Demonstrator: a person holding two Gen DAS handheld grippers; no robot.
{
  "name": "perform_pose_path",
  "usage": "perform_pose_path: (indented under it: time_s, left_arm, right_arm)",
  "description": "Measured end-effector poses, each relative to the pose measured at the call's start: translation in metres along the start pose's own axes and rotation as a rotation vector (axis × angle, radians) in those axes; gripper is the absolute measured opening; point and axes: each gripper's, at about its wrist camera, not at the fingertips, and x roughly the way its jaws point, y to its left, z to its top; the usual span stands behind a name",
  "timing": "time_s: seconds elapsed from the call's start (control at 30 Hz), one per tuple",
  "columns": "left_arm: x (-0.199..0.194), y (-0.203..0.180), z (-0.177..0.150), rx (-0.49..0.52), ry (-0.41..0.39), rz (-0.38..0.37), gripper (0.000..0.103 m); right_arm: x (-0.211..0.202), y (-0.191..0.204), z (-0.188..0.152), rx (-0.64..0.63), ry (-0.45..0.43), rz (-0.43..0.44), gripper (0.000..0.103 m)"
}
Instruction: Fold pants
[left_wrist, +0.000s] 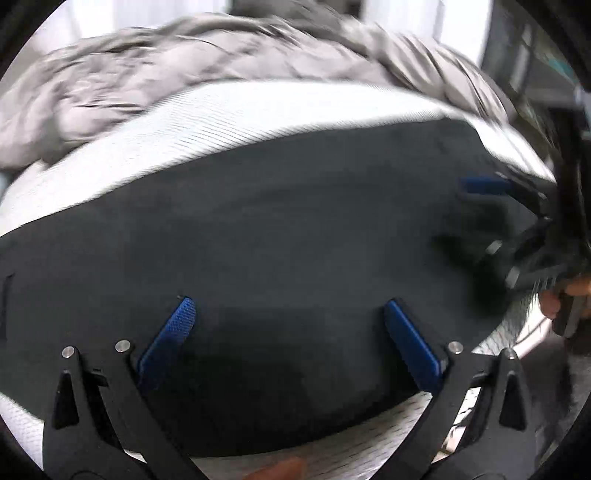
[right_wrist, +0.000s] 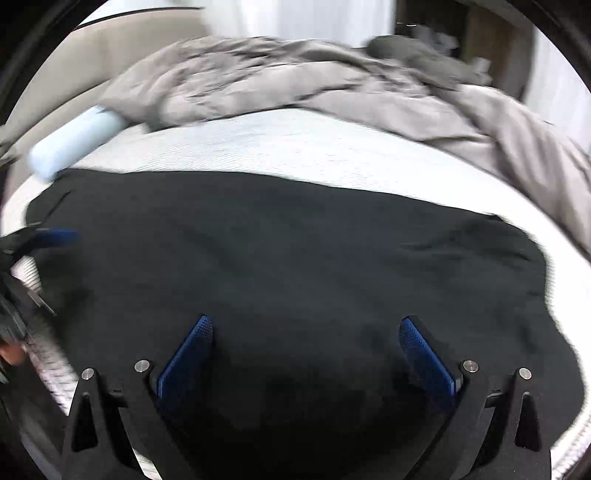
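Your left gripper (left_wrist: 290, 314) and right gripper (right_wrist: 304, 332) both hover, fingers spread wide and pinching nothing, over the near edge of the black pants (right_wrist: 280, 251) lying crosswise on the bed (right_wrist: 295, 147).

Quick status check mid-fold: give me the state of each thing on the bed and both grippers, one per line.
Black pants: lying spread fairly flat on the mattress, lightly wrinkled, not gripped.
Left gripper: jaws wide open over the pants, nothing between them.
Right gripper: jaws wide open over the pants, nothing between them.
Grey duvet: crumpled in a heap at the far side.
Pale blue roll: lying on its side beside the pants.
White mattress: bare between pants and duvet.
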Motion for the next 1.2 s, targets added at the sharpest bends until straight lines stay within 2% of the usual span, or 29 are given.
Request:
perform_pose_path:
  time_s: [0.07, 0.17, 0.2, 0.27, 0.37, 0.4, 0.43, 0.53, 0.63, 0.7, 0.73, 0.8, 0.9, 0.97, 1.03, 1.13, 1.2]
  left_arm:
    - [0.009, -0.015, -0.007, 0.043, -0.003, 0.029, 0.102]
    - [0.009, -0.016, -0.019, 0.063, -0.072, 0.016, 0.103]
    - [0.009, -0.017, -0.021, 0.065, -0.072, 0.003, 0.103]
    - [0.006, -0.016, -0.024, 0.059, -0.066, -0.021, 0.103]
    - [0.005, -0.011, -0.027, 0.063, -0.072, -0.034, 0.103]
    - [0.007, -0.009, -0.025, 0.066, -0.074, -0.034, 0.103]
    - [0.008, -0.007, -0.024, 0.07, -0.075, -0.034, 0.103]
    - [0.01, 0.004, -0.016, 0.069, -0.07, -0.04, 0.103]
    - [0.011, 0.006, -0.016, 0.069, -0.071, -0.042, 0.103]
    - [0.011, 0.006, -0.016, 0.069, -0.074, -0.039, 0.103]
    - [0.011, 0.006, -0.016, 0.069, -0.076, -0.039, 0.103]
    - [0.011, 0.004, -0.016, 0.068, -0.077, -0.037, 0.103]
    - [0.011, 0.004, -0.015, 0.068, -0.072, -0.033, 0.103]
    - [0.011, 0.004, -0.014, 0.067, -0.061, -0.029, 0.103]
    - [0.011, 0.004, -0.013, 0.068, -0.056, -0.029, 0.103]
    - [0.011, 0.005, -0.013, 0.068, -0.056, -0.032, 0.103]
    - [0.012, 0.006, -0.013, 0.066, -0.056, -0.034, 0.103]
  right_arm:
    - [0.012, 0.009, -0.005, -0.077, 0.046, -0.017, 0.103]
    - [0.003, -0.023, -0.018, -0.036, 0.055, -0.04, 0.103]
    - [-0.004, -0.038, -0.026, -0.012, 0.043, -0.102, 0.103]
    - [-0.018, -0.086, -0.047, 0.072, 0.033, -0.282, 0.103]
    - [-0.034, -0.148, -0.068, 0.252, 0.028, -0.454, 0.103]
    - [-0.04, -0.166, -0.073, 0.314, 0.027, -0.545, 0.103]
    - [-0.045, -0.176, -0.076, 0.357, 0.022, -0.591, 0.103]
    - [-0.05, -0.18, -0.072, 0.393, 0.007, -0.575, 0.103]
    - [-0.052, -0.165, -0.05, 0.319, -0.037, -0.618, 0.103]
    - [-0.06, -0.147, -0.043, 0.276, -0.082, -0.595, 0.103]
    - [-0.064, -0.139, -0.039, 0.257, -0.109, -0.55, 0.103]
    - [-0.065, -0.119, -0.037, 0.238, -0.137, -0.391, 0.103]
    - [-0.04, -0.077, -0.035, 0.174, -0.082, -0.168, 0.103]
    - [-0.025, -0.049, -0.036, 0.073, -0.039, -0.121, 0.103]
    - [-0.014, -0.031, -0.042, -0.047, 0.003, -0.152, 0.103]
    - [-0.026, -0.043, -0.055, -0.018, 0.017, -0.118, 0.103]
    - [-0.043, -0.069, -0.066, -0.006, 0.017, -0.236, 0.103]
